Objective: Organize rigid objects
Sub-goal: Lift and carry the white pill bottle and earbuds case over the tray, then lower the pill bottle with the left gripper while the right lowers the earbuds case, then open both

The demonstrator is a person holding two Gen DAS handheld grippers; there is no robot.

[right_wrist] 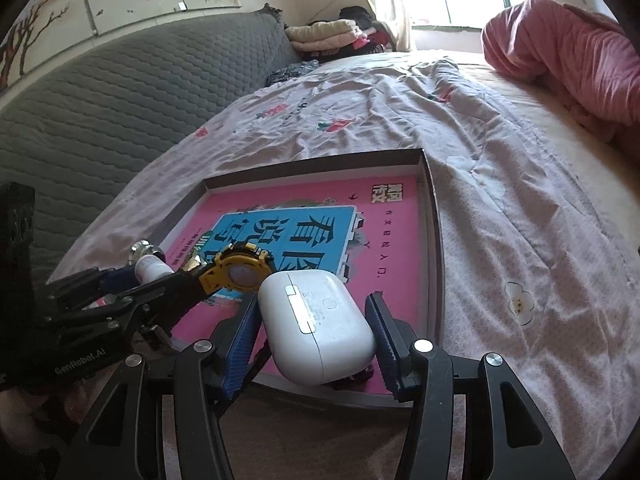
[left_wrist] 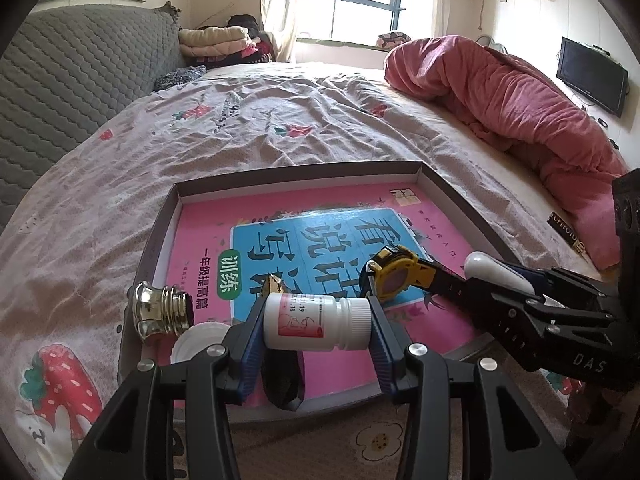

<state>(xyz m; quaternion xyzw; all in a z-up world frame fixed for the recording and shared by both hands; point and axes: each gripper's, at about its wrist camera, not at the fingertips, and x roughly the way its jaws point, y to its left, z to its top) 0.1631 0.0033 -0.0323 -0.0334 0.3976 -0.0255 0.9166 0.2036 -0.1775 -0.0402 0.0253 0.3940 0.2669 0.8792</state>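
Between the pads of the left hand-held gripper [left_wrist: 316, 330] a white pill bottle [left_wrist: 316, 327] lies clamped crosswise, cap rightward, over the tray [left_wrist: 420, 168], while the right hand-held gripper [right_wrist: 310, 334], jaws apart, loosely brackets the earbud case [right_wrist: 316, 326].

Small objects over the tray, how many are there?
4: pill bottle in the left gripper, earbud case between the right gripper's fingers, yellow watch and gold cap on the tray. Others may be hidden.
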